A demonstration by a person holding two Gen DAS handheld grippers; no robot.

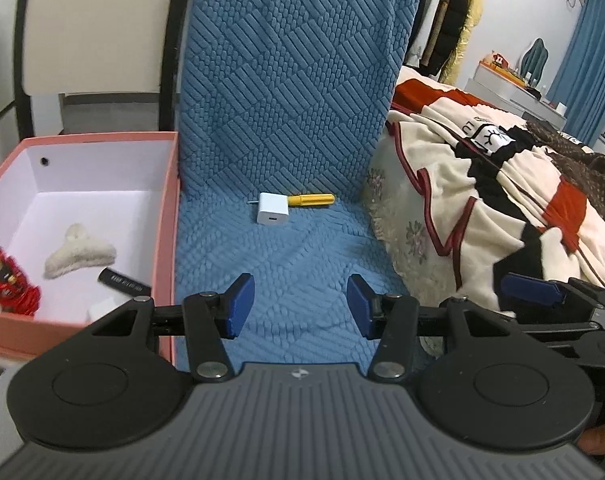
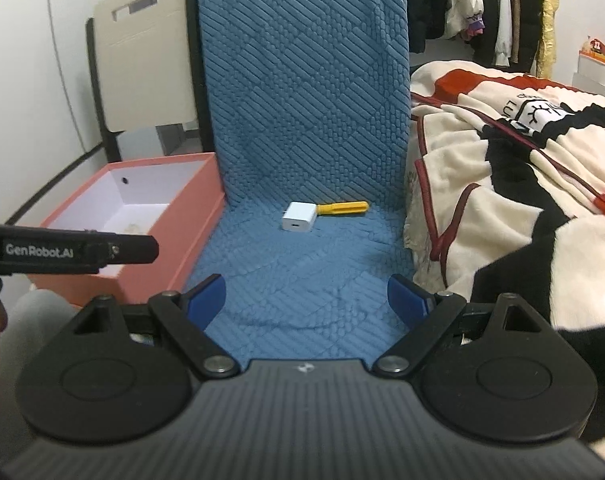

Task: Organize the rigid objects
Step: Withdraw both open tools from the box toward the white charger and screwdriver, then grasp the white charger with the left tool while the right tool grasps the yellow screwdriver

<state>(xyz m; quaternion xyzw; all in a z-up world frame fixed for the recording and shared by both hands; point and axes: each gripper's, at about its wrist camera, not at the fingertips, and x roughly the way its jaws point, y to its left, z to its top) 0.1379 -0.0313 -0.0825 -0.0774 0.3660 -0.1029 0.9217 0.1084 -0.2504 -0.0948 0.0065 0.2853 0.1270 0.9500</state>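
Observation:
A white charger cube (image 1: pixel 272 208) (image 2: pixel 298 217) lies on the blue quilted seat (image 1: pixel 294 264) (image 2: pixel 302 272), touching a yellow screwdriver (image 1: pixel 311 200) (image 2: pixel 343 208) to its right. The pink box (image 1: pixel 164 216) (image 2: pixel 174 236) at the left holds a cream hair claw (image 1: pixel 78 255), a red figure (image 1: pixel 12 287), a black tube (image 1: pixel 123 283) and a white item. My left gripper (image 1: pixel 299 306) hovers open and empty over the seat's front. My right gripper (image 2: pixel 306 303) is open wider, also empty, well short of the charger. In the left wrist view, the right gripper's fingertips (image 1: pixel 532 289) show at the right edge.
A bed with a cream, red and black blanket (image 1: pixel 502 200) (image 2: pixel 522 168) borders the seat on the right. The seat's blue backrest (image 1: pixel 298 72) rises behind the objects. A beige folding chair (image 2: pixel 142 60) stands behind the box. Clothes (image 2: pixel 482 8) hang at the back.

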